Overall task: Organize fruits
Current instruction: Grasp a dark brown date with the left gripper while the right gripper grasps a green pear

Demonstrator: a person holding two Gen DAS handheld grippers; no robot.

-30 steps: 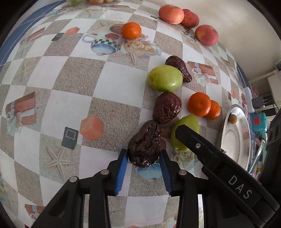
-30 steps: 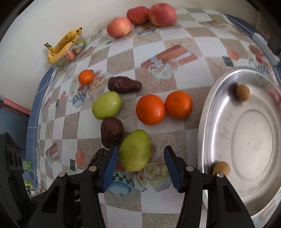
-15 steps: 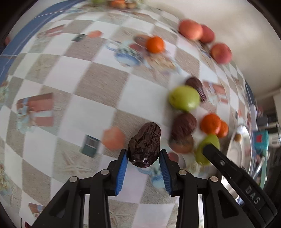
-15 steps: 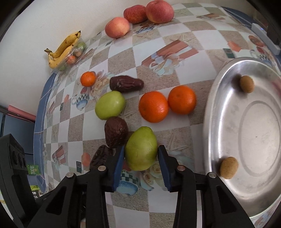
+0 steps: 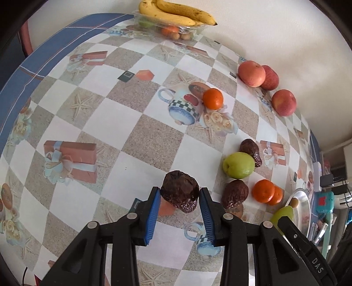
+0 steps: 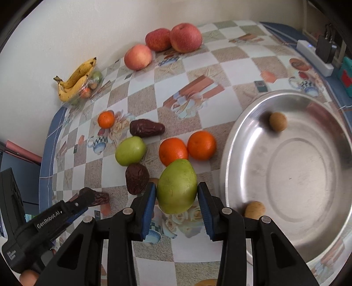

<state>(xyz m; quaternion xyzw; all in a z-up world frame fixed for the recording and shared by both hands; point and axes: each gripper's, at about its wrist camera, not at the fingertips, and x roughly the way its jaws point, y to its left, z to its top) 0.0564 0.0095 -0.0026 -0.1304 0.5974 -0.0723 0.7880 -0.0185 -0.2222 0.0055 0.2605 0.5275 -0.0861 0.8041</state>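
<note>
My left gripper (image 5: pixel 178 205) is shut on a dark wrinkled date (image 5: pixel 180 193) and holds it above the patterned tablecloth. My right gripper (image 6: pixel 177 203) is shut on a green pear (image 6: pixel 177 186), lifted just left of the steel plate (image 6: pixel 319 248). On the table lie a green apple (image 6: pixel 130 150), two more dates (image 6: pixel 147 128) (image 6: pixel 136 178), two oranges (image 6: pixel 173 151) (image 6: pixel 201 145), and a small orange (image 6: pixel 106 119). The left gripper also shows in the right wrist view (image 6: pixel 88 199).
Three red apples (image 6: pixel 186 37) (image 6: pixel 158 39) (image 6: pixel 138 56) lie by the wall. Bananas (image 5: pixel 176 13) rest on a clear tray of small fruit. The plate holds two small brown fruits (image 6: pixel 278 121) (image 6: pixel 254 210). A power strip (image 6: pixel 314 57) lies at the table's far right edge.
Both grippers closed on their fruit and lifted: the left raised the date and swung up and left, the right closed on the pear and raised it off the table.
</note>
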